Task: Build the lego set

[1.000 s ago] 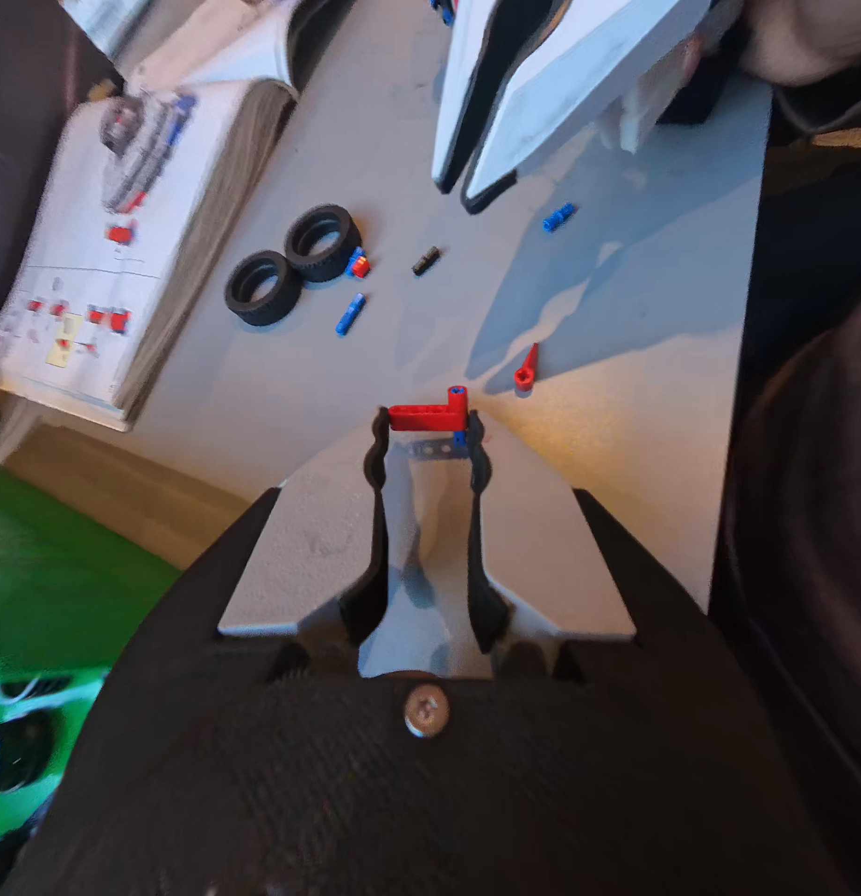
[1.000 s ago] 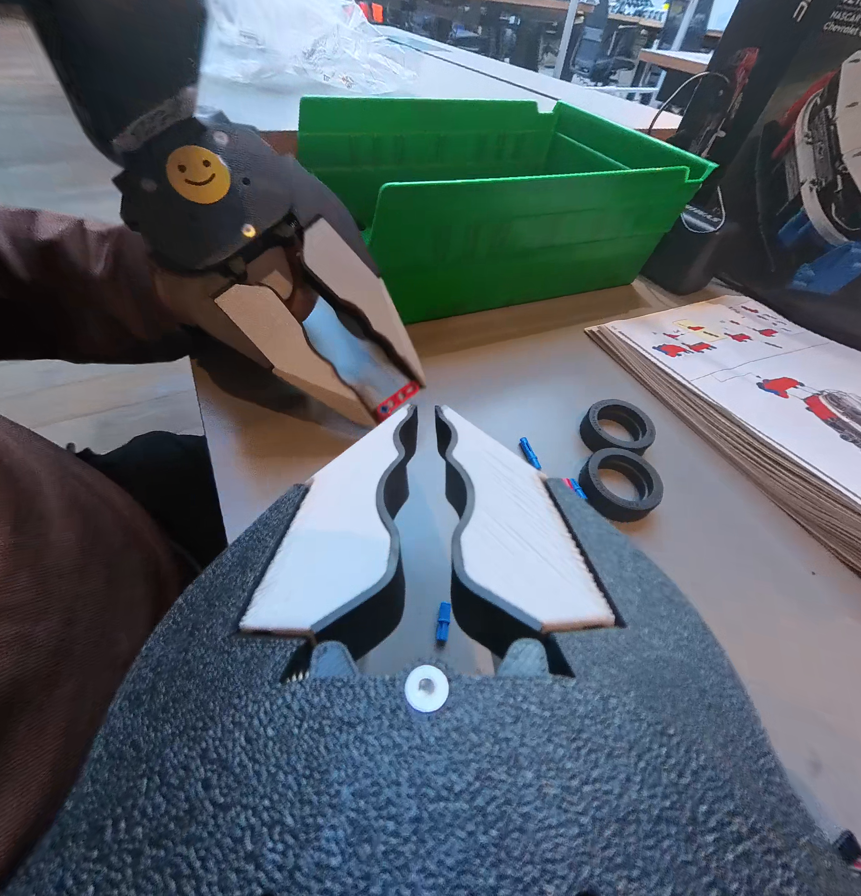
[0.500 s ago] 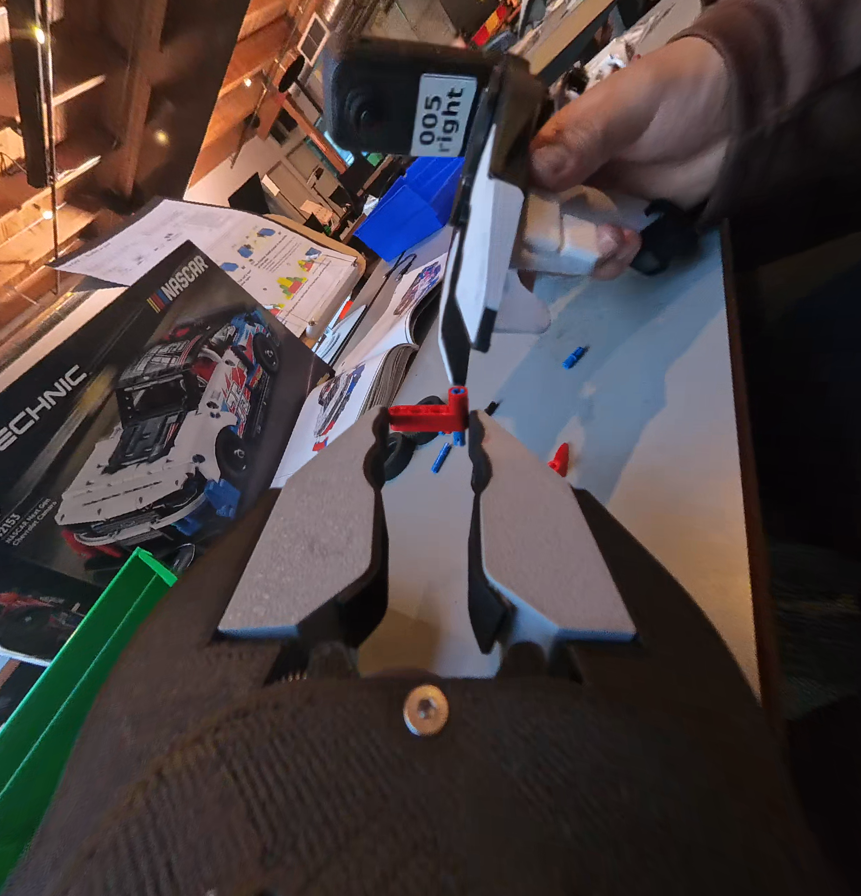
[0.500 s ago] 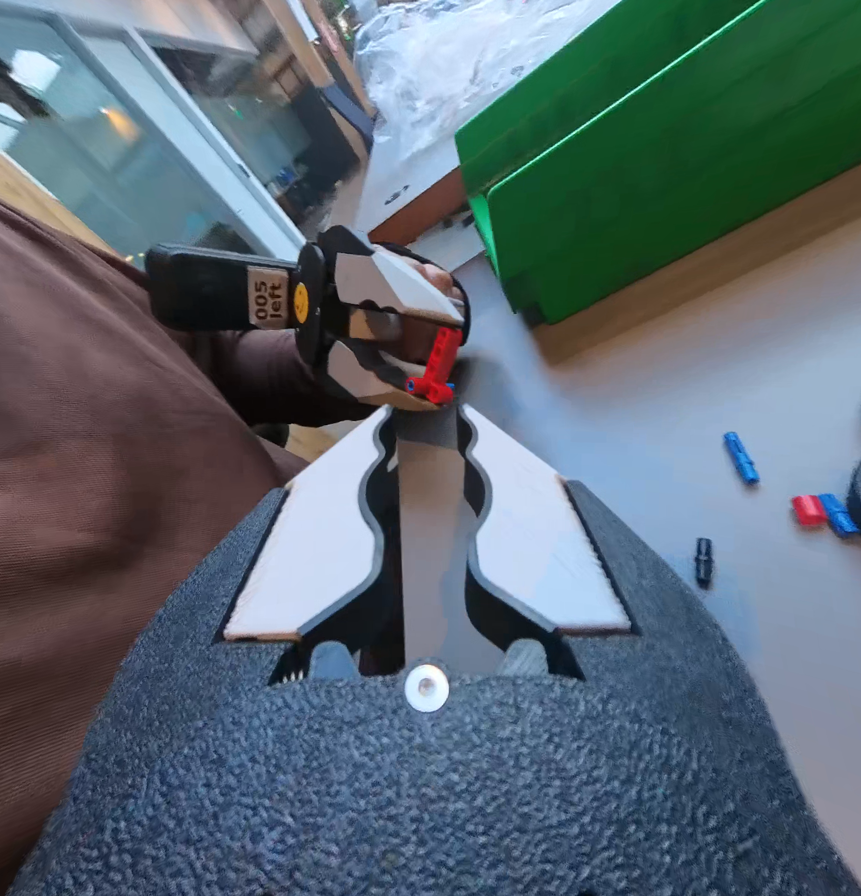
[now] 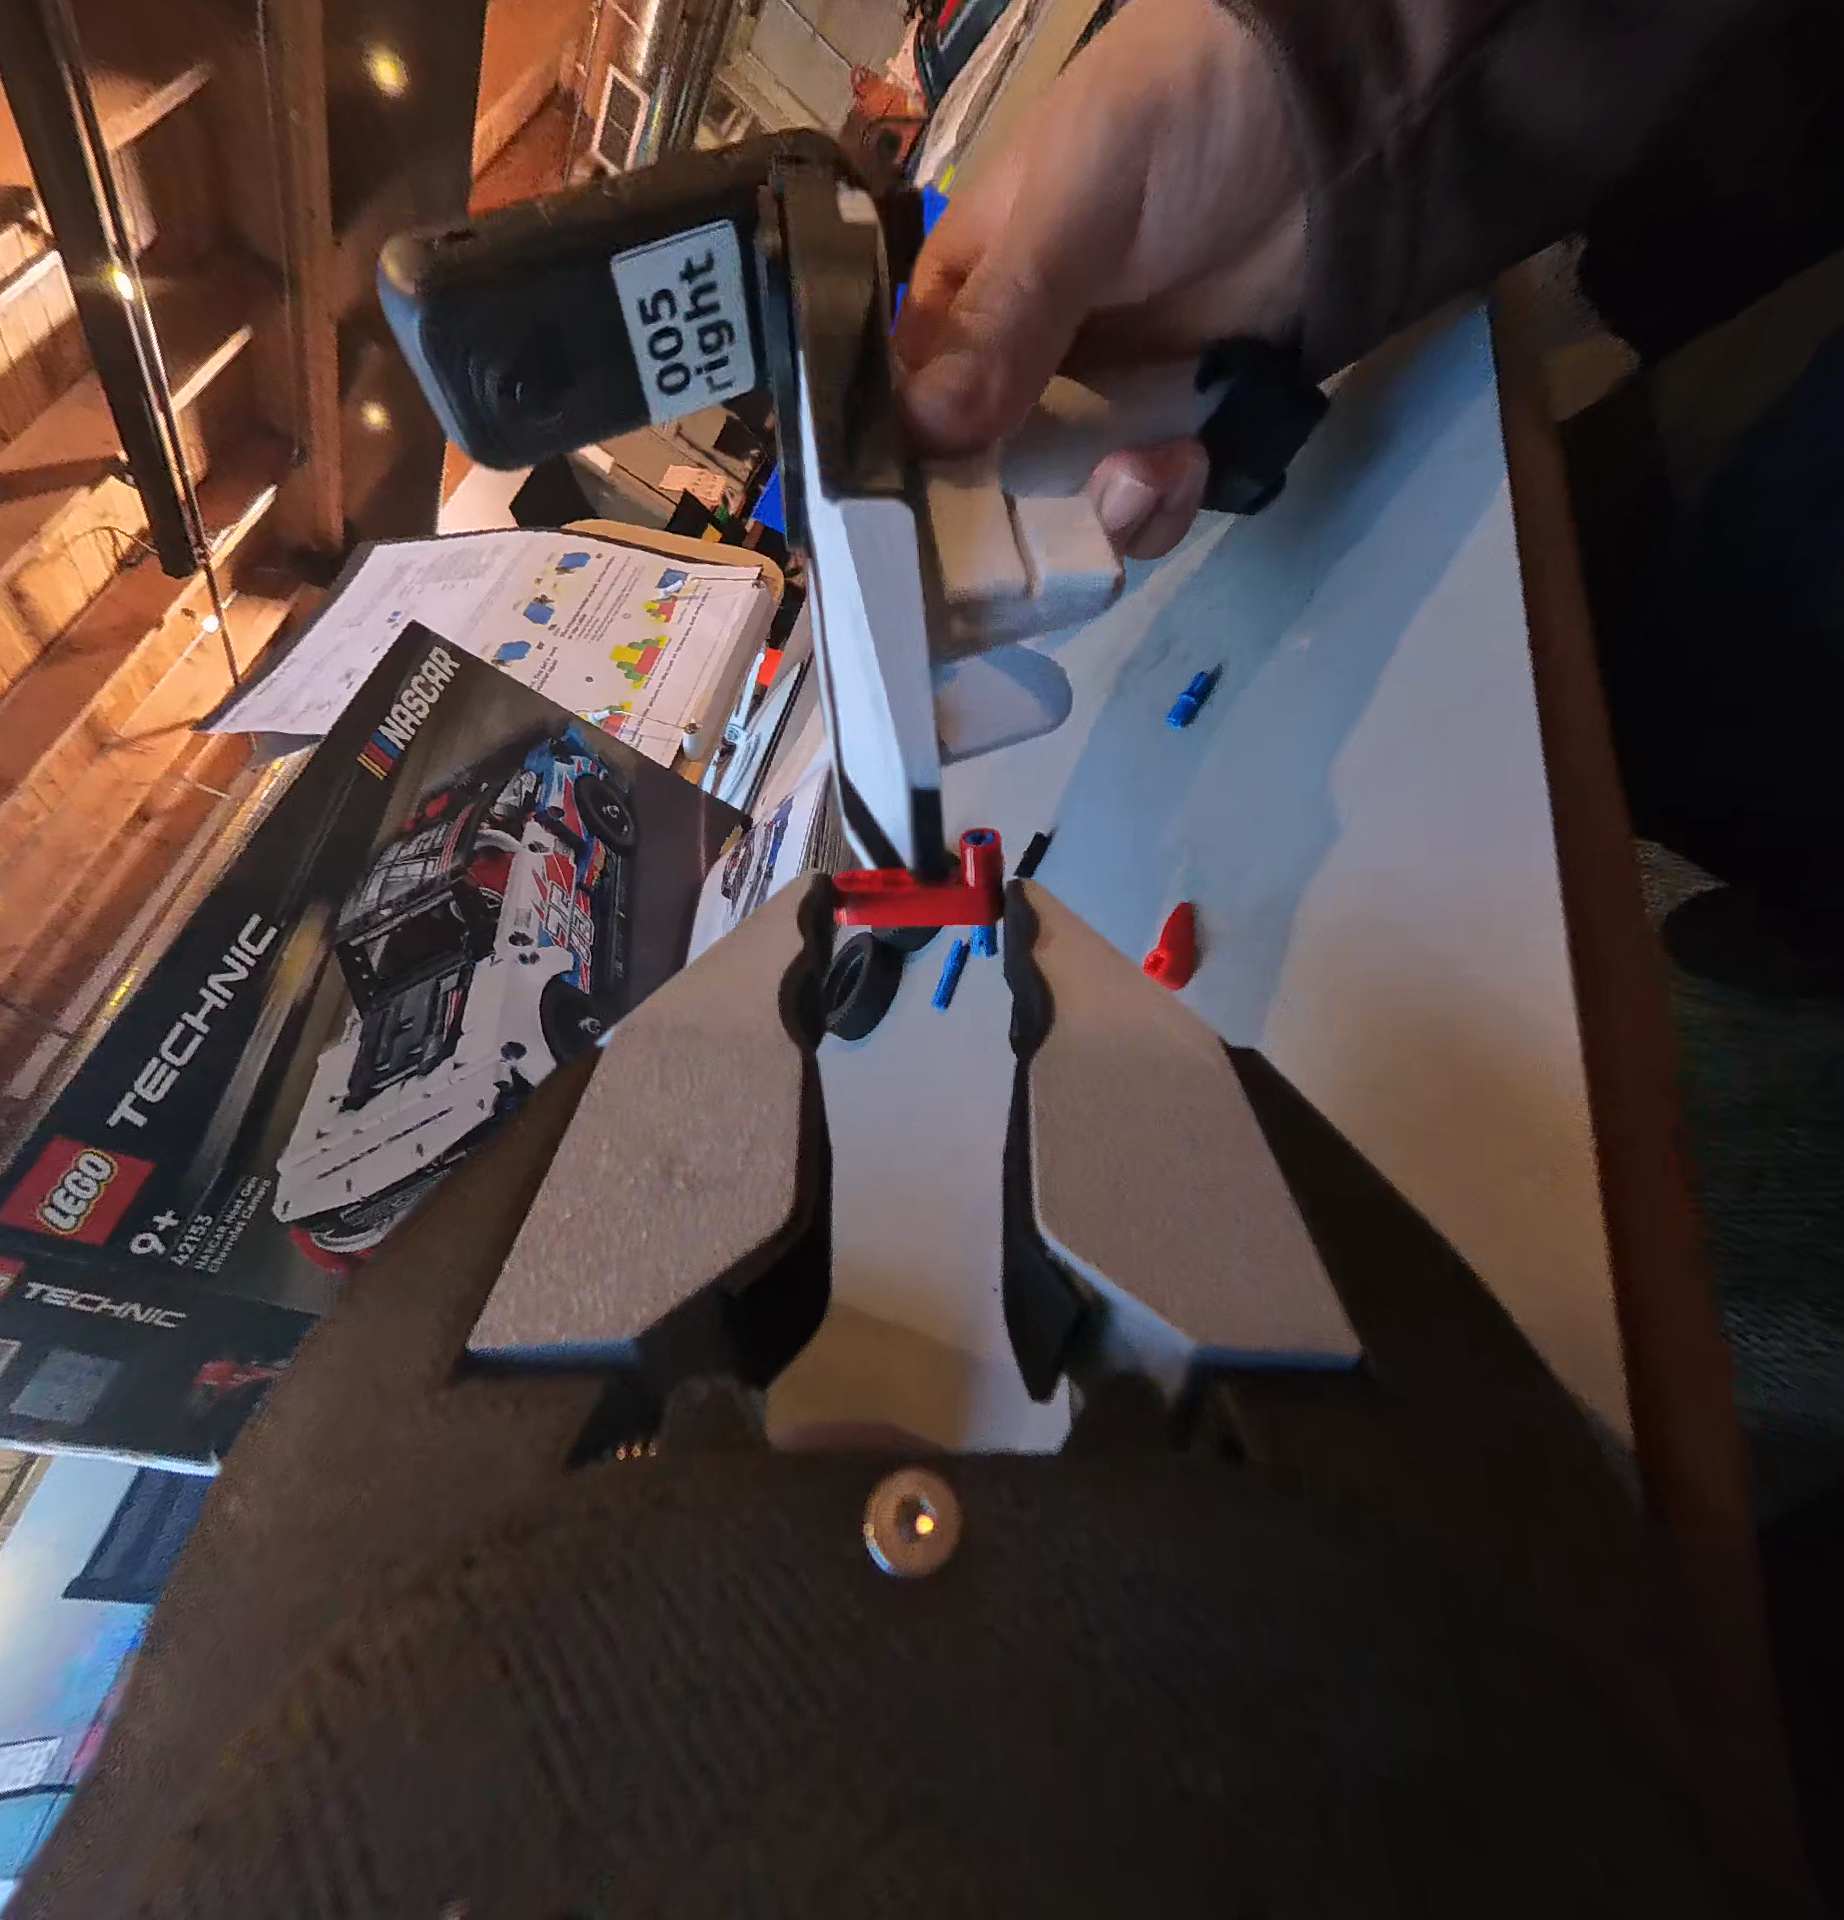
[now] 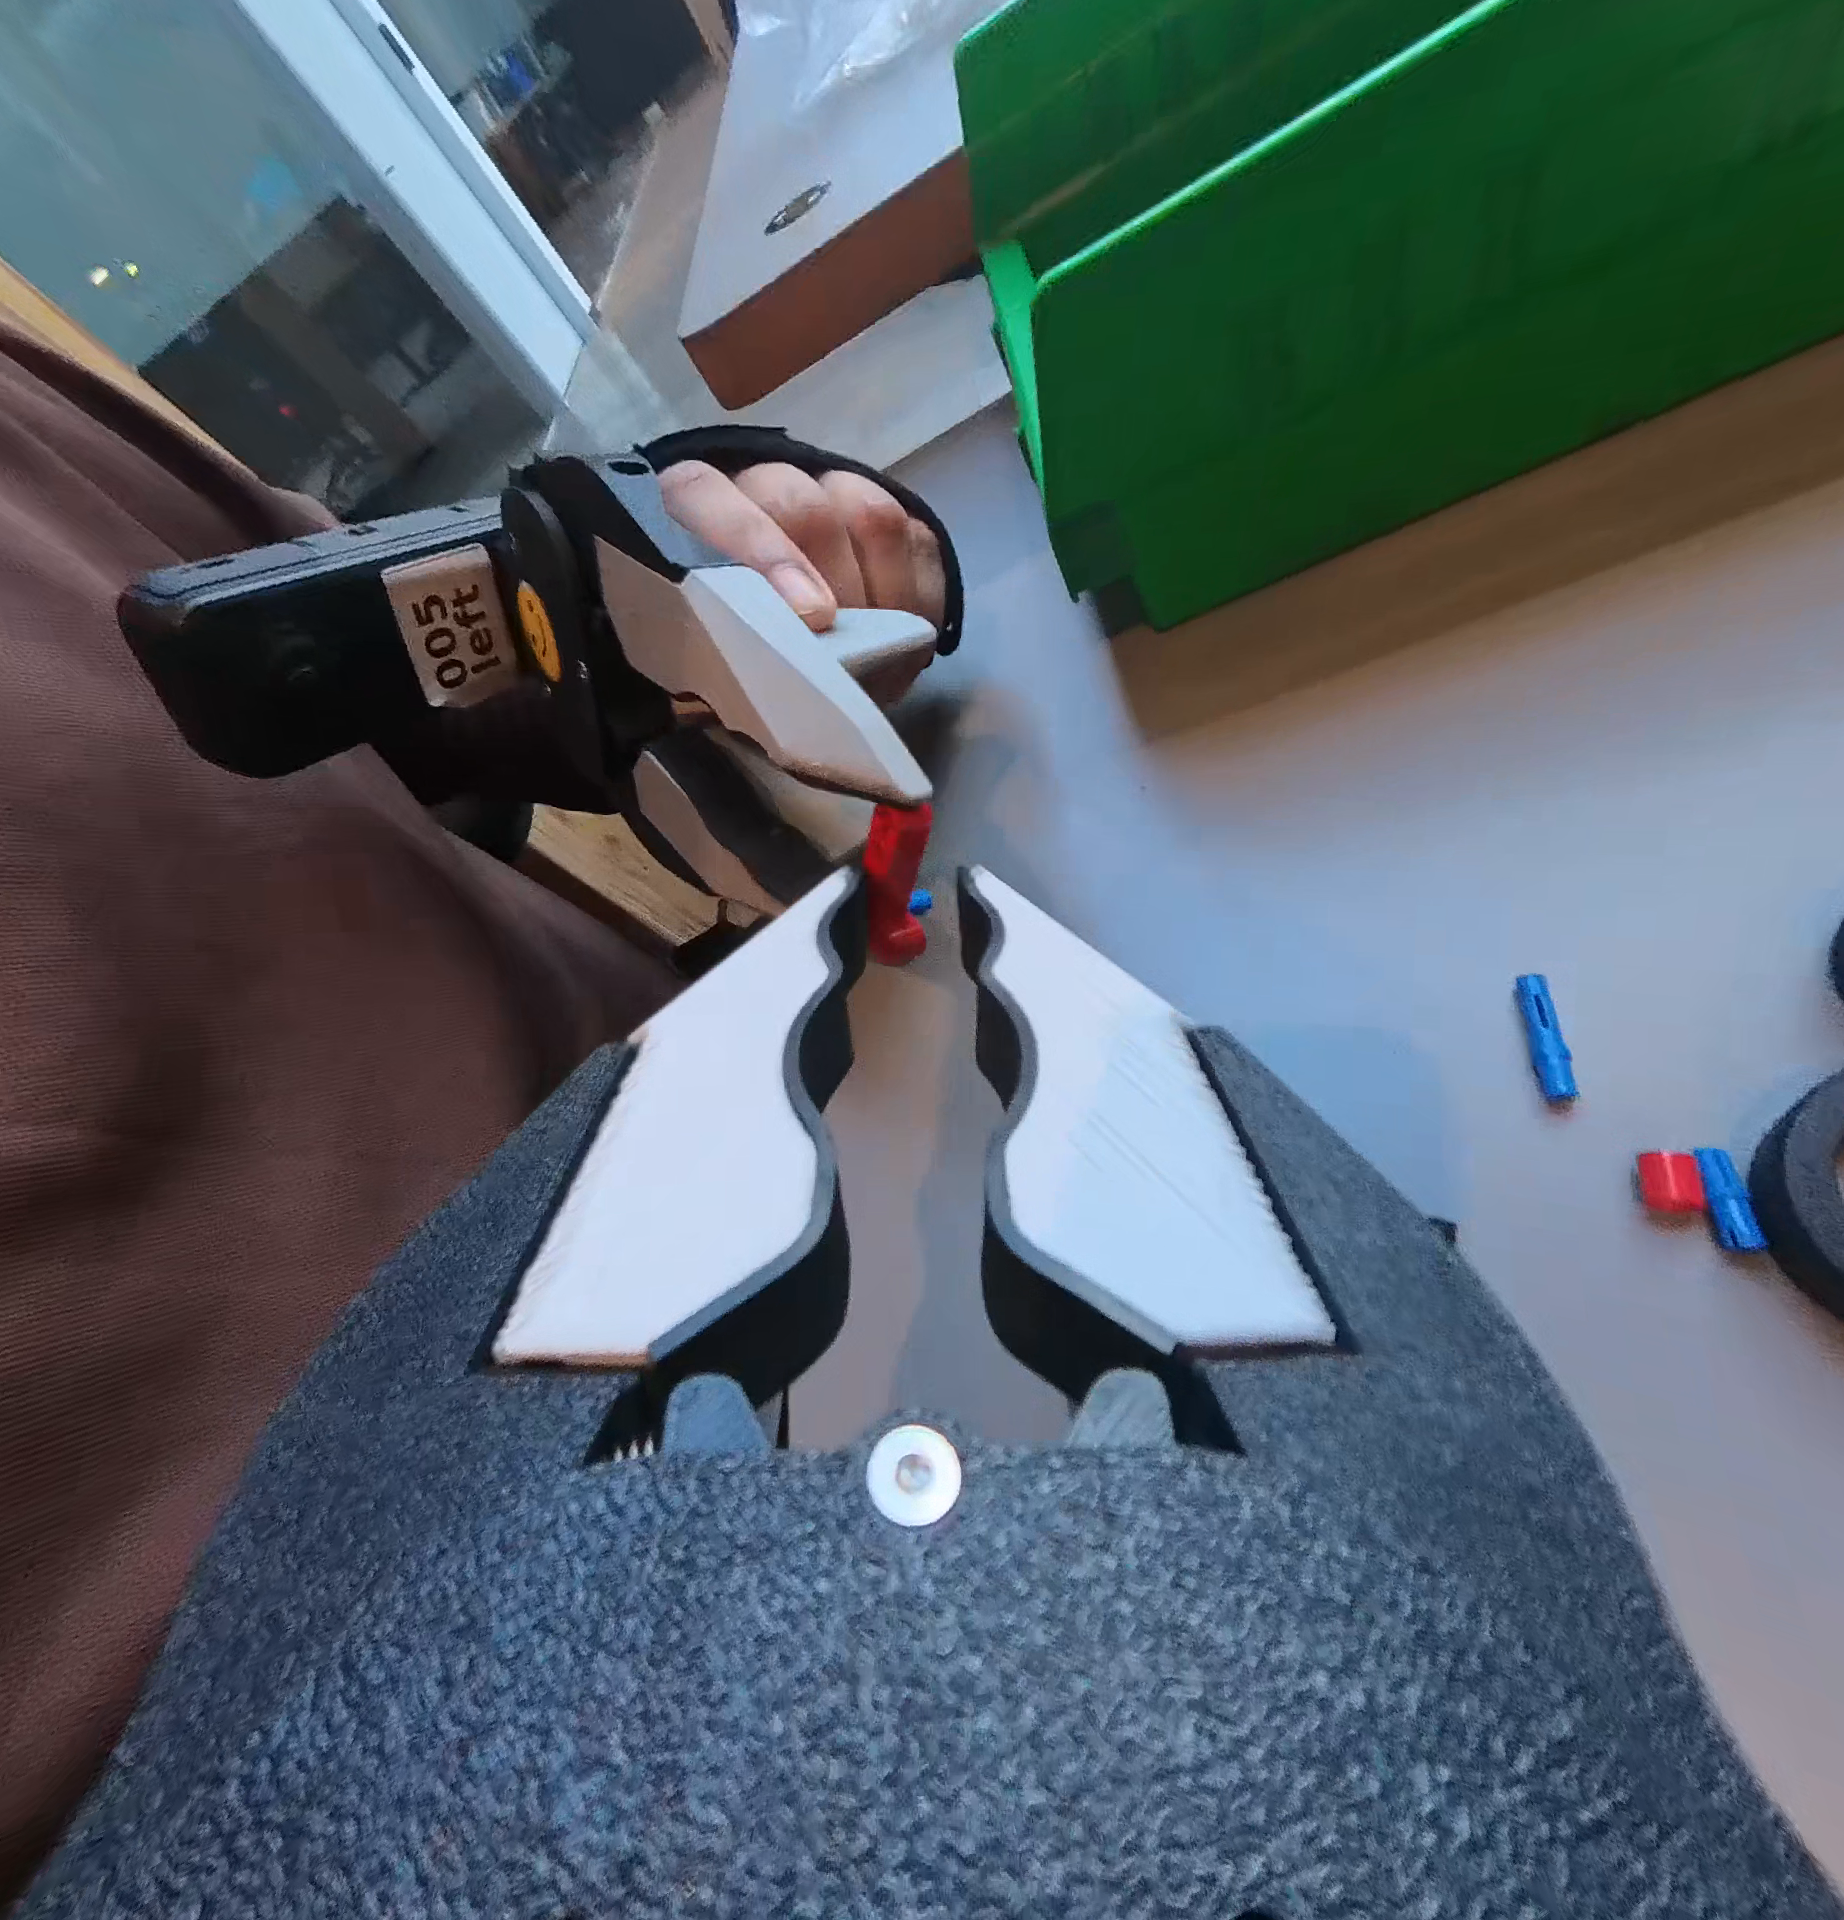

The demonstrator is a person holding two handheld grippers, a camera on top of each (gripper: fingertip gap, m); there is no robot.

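Left gripper [image 5: 910, 906]: I clamp the red L-shaped plastic beam [image 5: 923, 896].
Right gripper [image 6: 905, 902]: parted, empty; I close squarely from twelve o'clock.

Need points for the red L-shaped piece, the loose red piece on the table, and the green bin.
red L-shaped piece [image 5: 913, 902], left wrist view, on its long arm.
loose red piece [image 5: 1170, 945], left wrist view, on its body.
green bin [image 6: 1417, 343], right wrist view, on its front wall.

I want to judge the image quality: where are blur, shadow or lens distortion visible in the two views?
Left wrist view: the hand on the right tongs is motion-blurred, the table is half shaded, straight edges bend. Right wrist view: the green bin smears; the red L-shaped piece is soft.
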